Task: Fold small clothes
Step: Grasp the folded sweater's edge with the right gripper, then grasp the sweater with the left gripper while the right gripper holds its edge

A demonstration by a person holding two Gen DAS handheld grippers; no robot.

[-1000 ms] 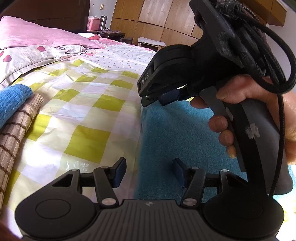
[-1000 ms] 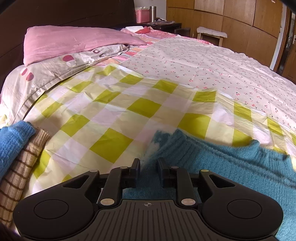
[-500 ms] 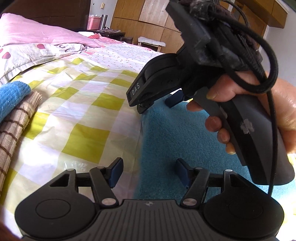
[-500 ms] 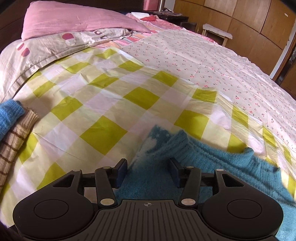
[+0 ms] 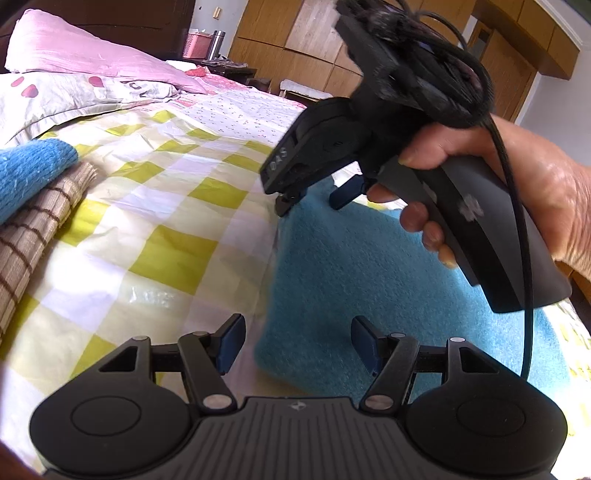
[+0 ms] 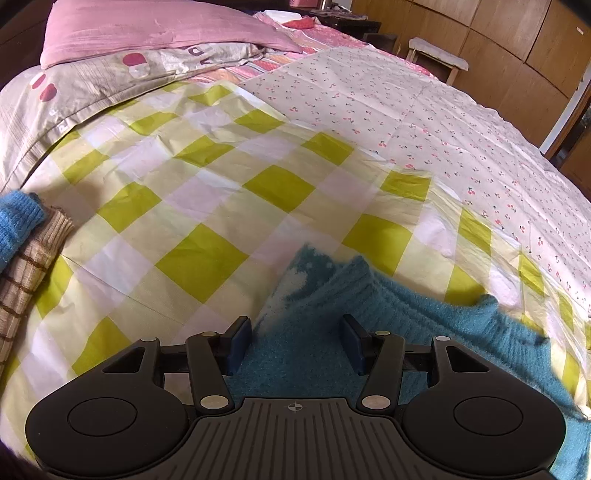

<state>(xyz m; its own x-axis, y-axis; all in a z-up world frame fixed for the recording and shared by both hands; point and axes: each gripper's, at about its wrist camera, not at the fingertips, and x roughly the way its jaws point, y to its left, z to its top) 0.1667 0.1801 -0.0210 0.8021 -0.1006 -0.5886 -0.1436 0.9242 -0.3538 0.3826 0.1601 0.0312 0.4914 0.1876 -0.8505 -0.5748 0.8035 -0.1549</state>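
Observation:
A teal knit sweater (image 5: 369, 277) lies folded on the yellow-checked sheet (image 5: 166, 206). My left gripper (image 5: 297, 341) is open low over its near left edge, and the pads touch nothing. A hand holds my right gripper (image 5: 314, 201) over the sweater's far left corner, pointing steeply down. In the right wrist view that gripper (image 6: 295, 336) has its jaws opening. The sweater (image 6: 406, 317) lies under and between them, and the pads stand clear of the cloth. A white-patterned corner (image 6: 291, 280) of the sweater shows just ahead of the fingers.
At the left edge sits a stack of folded clothes, a blue knit (image 5: 29, 166) on a brown striped piece (image 5: 33, 229). Pink and printed pillows (image 5: 92, 55) lie at the bed's head. A cherry-print quilt (image 6: 443, 122) covers the far right, with wooden wardrobes (image 5: 295, 33) behind.
The right gripper's jaws went from nearly shut on the sweater's edge to wide apart, and it tipped further down. The left jaws widened a little.

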